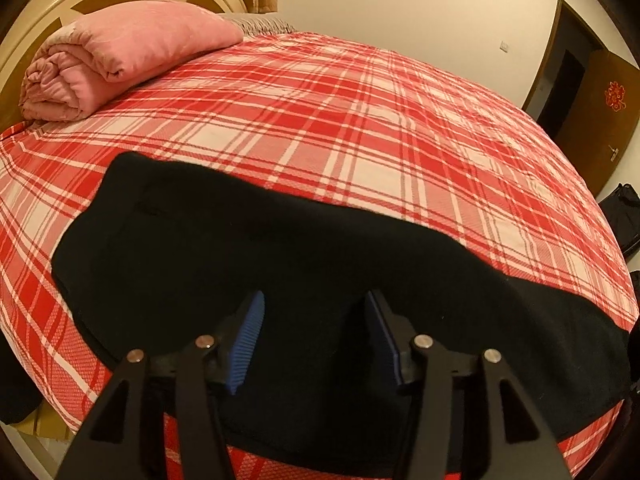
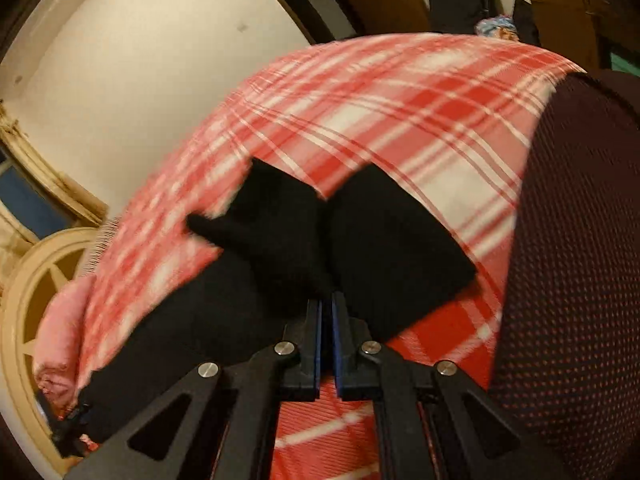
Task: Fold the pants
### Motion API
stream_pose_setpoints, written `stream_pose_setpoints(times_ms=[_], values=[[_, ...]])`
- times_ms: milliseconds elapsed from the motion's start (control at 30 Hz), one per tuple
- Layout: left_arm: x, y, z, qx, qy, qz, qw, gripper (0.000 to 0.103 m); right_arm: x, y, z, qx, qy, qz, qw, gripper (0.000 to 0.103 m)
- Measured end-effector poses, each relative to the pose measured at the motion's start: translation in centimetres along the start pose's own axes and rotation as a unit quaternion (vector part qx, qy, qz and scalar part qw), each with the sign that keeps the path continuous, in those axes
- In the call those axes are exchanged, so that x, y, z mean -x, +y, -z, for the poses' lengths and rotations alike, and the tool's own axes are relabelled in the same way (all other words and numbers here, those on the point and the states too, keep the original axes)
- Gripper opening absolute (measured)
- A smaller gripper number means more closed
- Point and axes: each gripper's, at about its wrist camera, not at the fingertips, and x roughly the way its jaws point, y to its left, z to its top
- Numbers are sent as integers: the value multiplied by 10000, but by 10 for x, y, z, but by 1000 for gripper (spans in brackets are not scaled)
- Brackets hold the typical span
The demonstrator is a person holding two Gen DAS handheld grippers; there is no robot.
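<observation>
Two grippers work one pair of black pants (image 1: 256, 256), a dark matte cloth lying across the lower half of the frame on the red plaid bed (image 1: 360, 128). Left gripper (image 1: 314, 332) hangs above it, jaws apart. Right gripper (image 2: 327, 332) is pinched on two bunched leg ends at centre frame. One rolled pink quilt (image 1: 120, 56) sits upper left.

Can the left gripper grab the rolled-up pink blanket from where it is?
Probably not yet. The left gripper hovers open over the black pants, while the rolled pink blanket lies far across the red plaid bedsheet.
</observation>
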Motion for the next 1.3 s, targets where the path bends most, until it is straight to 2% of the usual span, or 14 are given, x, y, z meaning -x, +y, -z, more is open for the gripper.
stream_pose_setpoints(times_ms=[167, 300, 333, 400, 467, 533, 600, 667, 733, 867, 1100, 1133, 1200, 1300], values=[[4, 0, -1, 17, 10, -23, 10000, 55, 18, -24, -5, -418, -258, 397, 9980, 5], [16, -18, -2, -289, -120, 93, 9995, 55, 46, -19, -18, -24, -643, 1022, 9927, 9], [18, -24, -3, -406, -143, 119, 9990, 55, 51, -15, -21, 142, -739, 998, 9922, 14], [25, -46, -1, -780, -198, 243, 9965, 55, 56, -6, -26, 415, -843, 900, 9915, 57], [31, -67, 3, -1059, -222, 467, 9930, 55, 60, 2, -27, 468, -995, 693, 9915, 65], [34, -79, 5, -1147, -242, 580, 9914, 57, 58, 13, -28, 505, -907, 283, 9942, 65], [35, -90, 9, -1190, -166, 749, 9899, 58, 45, 31, -18, 627, -408, -691, 9948, 65], [38, -100, 17, -1309, -69, 954, 9868, 58, 27, 56, 2, 936, 54, -1065, 9899, 65], [42, -108, 27, -1462, -68, 1054, 9836, 58, 10, 76, 25, 1254, 395, -1245, 9835, 65], [46, -122, 45, -1793, 25, 1250, 9758, 58, -31, 89, 53, 976, 999, -1555, 9779, 62], [39, -137, 65, -1842, 239, 1380, 9729, 63, -59, 94, 52, 516, 818, -1587, 9826, 61], [38, -139, 66, -1861, 257, 1368, 9726, 63, -63, 96, 50, 386, 793, -1669, 9820, 59], [40, -143, 68, -1916, 258, 1396, 9712, 63, -71, 98, 50, 190, 862, -1856, 9787, 27], [45, -141, 67, -1944, 187, 1391, 9708, 64, -87, 105, 53, 117, 1096, -1940, 9748, 10]])
